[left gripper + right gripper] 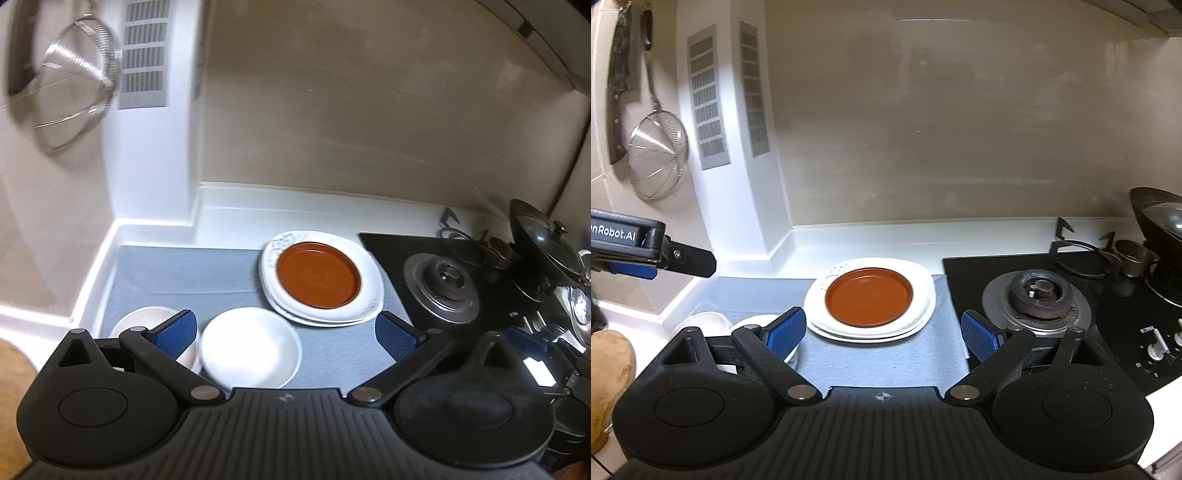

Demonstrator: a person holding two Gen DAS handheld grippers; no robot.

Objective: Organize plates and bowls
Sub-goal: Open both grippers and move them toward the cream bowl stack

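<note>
My left tool (pixel 286 332) and right tool (pixel 882 332) gaped empty. One brown plate (pixel 868 297) topped two white plates (pixel 925 295) at 12 o'clock; two white bowls (pixel 251 349) at 9, one half-hidden.

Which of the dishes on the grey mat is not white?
The reddish-brown plate, the one resting on the stacked white plates. The two bowls nearer the camera are white.
</note>
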